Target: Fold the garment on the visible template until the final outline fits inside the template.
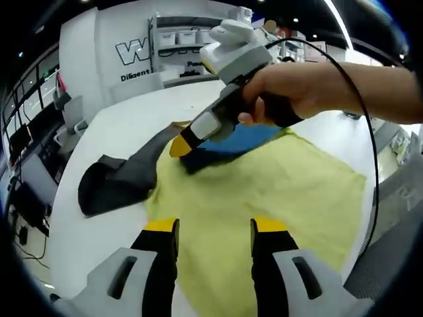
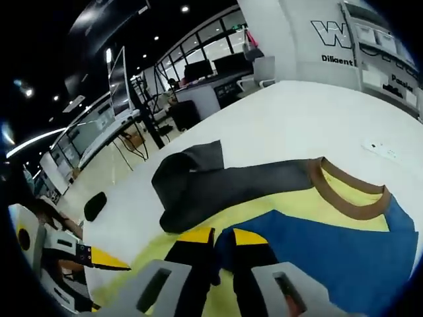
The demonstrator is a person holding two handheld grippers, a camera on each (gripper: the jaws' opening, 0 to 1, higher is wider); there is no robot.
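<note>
The yellow, blue and dark-grey knit shirt [image 2: 284, 211] lay flat on the white bench [image 2: 291, 119], sleeve end farthest out. Right gripper [image 2: 221, 236], jaws nearly closed, pinched its blue fold edge. Left gripper [image 1: 215, 226], jaws apart w/ nothing held, hovered over the yellow panel nearer the onlooker.

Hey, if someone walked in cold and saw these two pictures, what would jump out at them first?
Probably the yellow, blue and dark grey garment spread on the white table, its brown collar showing in the right gripper view. Next, the right gripper, held in a hand, pressing its yellow tips onto the garment's blue panel, while the left gripper hovers open above the yellow cloth.
</note>
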